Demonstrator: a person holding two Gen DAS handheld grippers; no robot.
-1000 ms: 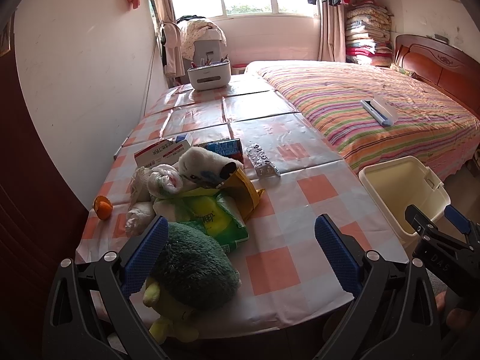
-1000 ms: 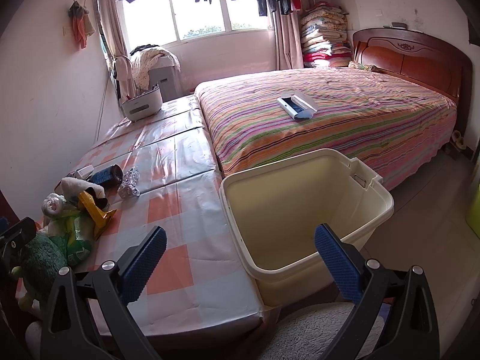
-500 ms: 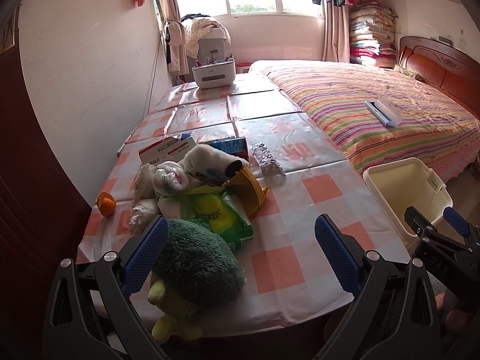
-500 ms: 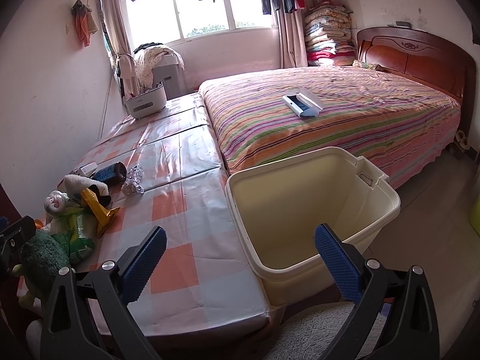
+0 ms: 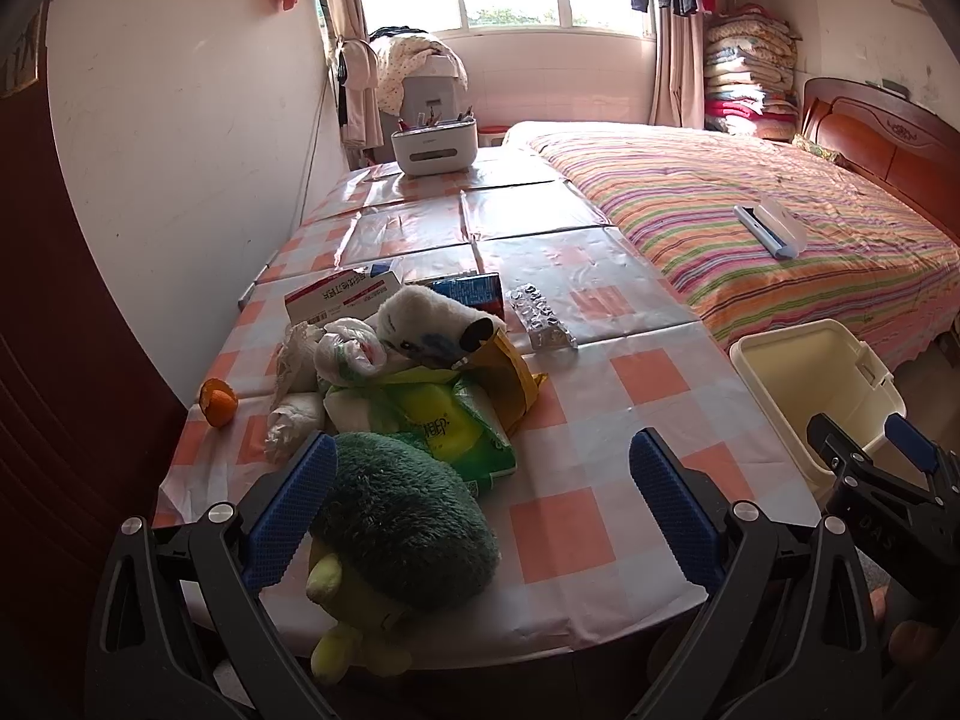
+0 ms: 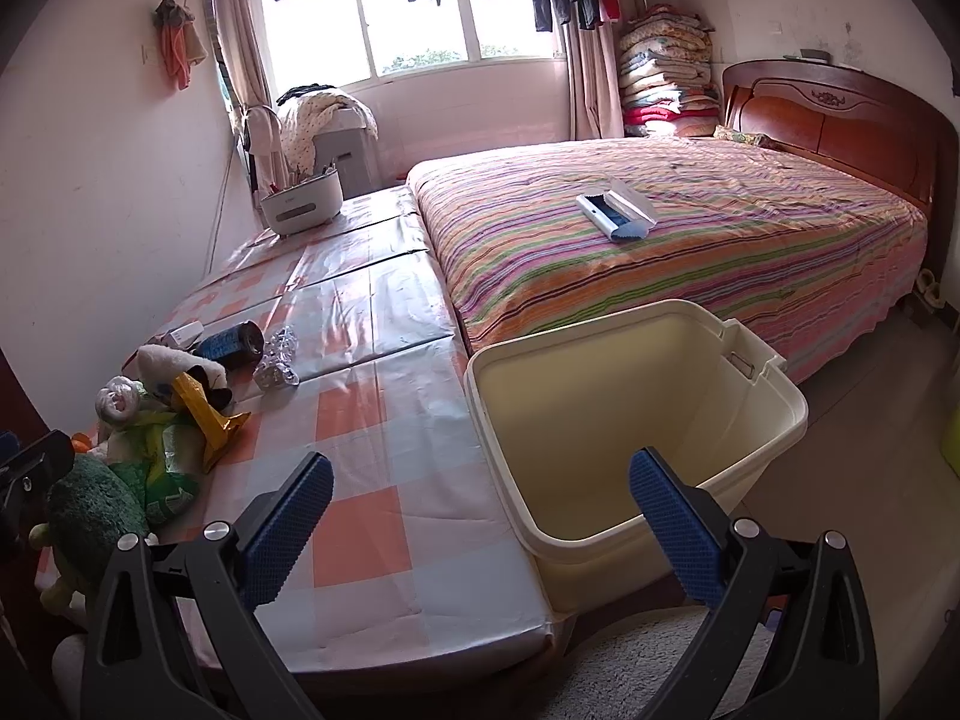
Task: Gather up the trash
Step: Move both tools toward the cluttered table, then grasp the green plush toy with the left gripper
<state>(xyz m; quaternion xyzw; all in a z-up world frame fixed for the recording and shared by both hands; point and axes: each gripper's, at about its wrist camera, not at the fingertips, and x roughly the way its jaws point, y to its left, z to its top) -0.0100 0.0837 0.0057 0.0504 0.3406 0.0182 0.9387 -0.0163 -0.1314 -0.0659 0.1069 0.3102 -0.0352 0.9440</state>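
- The task looks barely begun: the cream plastic bin (image 6: 636, 420) standing on the floor at the table's right edge, beside the striped bed (image 6: 690, 240), shows only a bare inside; nothing is visible in it.
- All the rubbish lies in a heap at the near-left of the checked orange-and-white tablecloth (image 5: 600, 432): a green-and-yellow plastic packet (image 5: 438, 420), a crumpled yellow foil wrapper (image 5: 510, 372), balled white tissues (image 5: 300, 384), a red-and-white cardboard box (image 5: 342, 294), a dark blue carton (image 5: 471, 291) and a clear empty blister pack (image 5: 540, 318) a little further right.
- A piece of orange peel (image 5: 217, 401) sits alone at the left edge of the table, apart from the heap.
- Two soft toys are mixed in: a dark green plush (image 5: 402, 516) at the near edge and a white plush (image 5: 432, 324) on top of the pile; I judge these are not trash and should stay.
- The left gripper (image 5: 480, 498) hangs above the near table edge with its blue pads spread wide and nothing between them; the green plush lies just under its left pad.
- The right gripper (image 6: 480, 516) is likewise spread wide and holding nothing, aimed across the table corner and the bin's near rim.
- Left to do: every item still needs picking up and dropping in the bin.
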